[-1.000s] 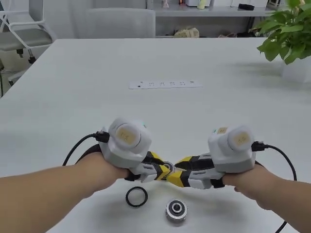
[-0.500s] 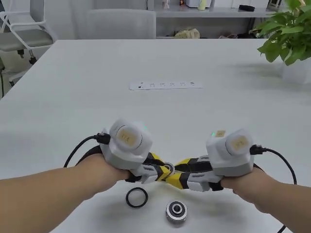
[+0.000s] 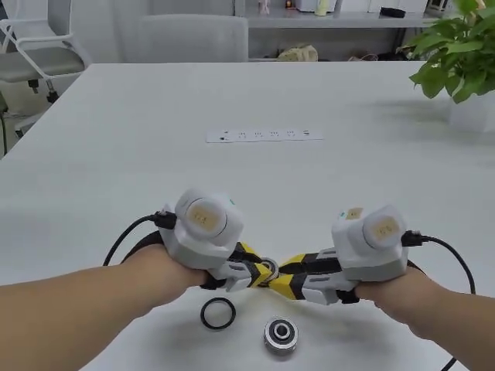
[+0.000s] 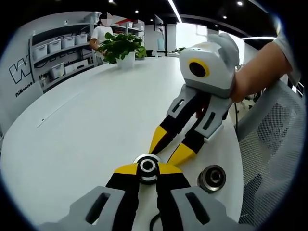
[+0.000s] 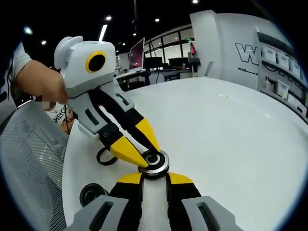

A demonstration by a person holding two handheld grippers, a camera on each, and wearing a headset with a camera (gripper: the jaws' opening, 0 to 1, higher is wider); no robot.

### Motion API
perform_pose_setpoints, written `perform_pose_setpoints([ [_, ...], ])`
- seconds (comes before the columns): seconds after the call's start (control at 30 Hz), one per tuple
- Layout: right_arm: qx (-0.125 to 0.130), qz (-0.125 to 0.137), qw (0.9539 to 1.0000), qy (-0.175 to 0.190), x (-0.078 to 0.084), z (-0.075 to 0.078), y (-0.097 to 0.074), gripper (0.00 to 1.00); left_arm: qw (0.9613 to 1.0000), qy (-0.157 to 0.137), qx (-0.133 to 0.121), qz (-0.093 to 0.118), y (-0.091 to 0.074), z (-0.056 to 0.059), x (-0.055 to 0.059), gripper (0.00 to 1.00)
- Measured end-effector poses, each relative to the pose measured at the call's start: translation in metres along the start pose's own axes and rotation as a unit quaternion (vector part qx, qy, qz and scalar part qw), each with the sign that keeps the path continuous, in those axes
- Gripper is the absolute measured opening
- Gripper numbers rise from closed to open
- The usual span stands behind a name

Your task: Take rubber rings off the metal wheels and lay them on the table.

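So the small round metal wheel [image 3: 267,268] is held over the white worktop [image 3: 255,85], right where the 2 grippers meet nose to nose. The left gripper [image 4: 147,169] has its jaws pinched onto the wheel from both sides, and that's clear in its own view. The right gripper [image 5: 155,177] has its jaws narrow with the tips right at the wheel's rim, but I can't tell if they're actually clamping anything. There's a dark band round the wheel's edge in the right gripper view. Rubber or shadow, can't say.

Just below the left gripper in the head view, 1 loose black rubber ring [image 3: 203,314] lies flat on the worktop. Near it to the right sits a second silver metal wheel [image 3: 280,334], also flat and not touching the ring. Both are close to the near edge, with a grey mesh chair [image 4: 274,139] just past that edge.

Plenty of bare worktop ahead of the grippers. A flat white power strip [image 3: 263,135] lies well out toward the middle, and a leafy green plant [image 3: 456,46] sits at the far right.
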State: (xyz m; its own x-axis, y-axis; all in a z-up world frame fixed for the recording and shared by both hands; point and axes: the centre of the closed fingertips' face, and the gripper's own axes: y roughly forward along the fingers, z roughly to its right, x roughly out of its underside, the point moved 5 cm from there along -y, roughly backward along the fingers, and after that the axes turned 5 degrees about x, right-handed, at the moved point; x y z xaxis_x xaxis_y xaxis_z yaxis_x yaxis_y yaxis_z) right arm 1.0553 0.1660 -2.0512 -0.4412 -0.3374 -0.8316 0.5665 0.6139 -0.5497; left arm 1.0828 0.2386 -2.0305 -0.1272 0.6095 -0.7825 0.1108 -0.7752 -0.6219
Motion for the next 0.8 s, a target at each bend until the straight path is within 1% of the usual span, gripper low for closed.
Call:
perform_pose_setpoints([
  [0.1,0.0,-0.001,1.0,0.001,0.0004,0.0001,-0.0007,0.13,1.0,-0.003,-0.001,0.0,-0.0001,0.0,0.0001,0.07],
  [0.13,-0.001,-0.006,1.0,-0.001,0.0019,0.0004,-0.0016,0.12,1.0,-0.004,-0.001,0.0,-0.0001,0.0001,0.0001,0.07],
  [0.43,0.001,-0.004,0.9999,0.013,0.0032,0.001,-0.0029,0.06,1.0,-0.005,-0.001,0.0,-0.0003,0.0003,0.0002,0.07],
  [0.5,0.003,-0.005,0.9998,0.02,0.0041,0.0024,-0.0037,0.01,1.0,-0.007,-0.002,-0.001,-0.0002,0.0003,0.0,0.07],
  [0.8,0.004,-0.005,0.9981,0.061,0.0047,0.0035,-0.0033,0.0,1.0,-0.005,-0.003,-0.003,-0.0001,0.0004,0.0,0.07],
])
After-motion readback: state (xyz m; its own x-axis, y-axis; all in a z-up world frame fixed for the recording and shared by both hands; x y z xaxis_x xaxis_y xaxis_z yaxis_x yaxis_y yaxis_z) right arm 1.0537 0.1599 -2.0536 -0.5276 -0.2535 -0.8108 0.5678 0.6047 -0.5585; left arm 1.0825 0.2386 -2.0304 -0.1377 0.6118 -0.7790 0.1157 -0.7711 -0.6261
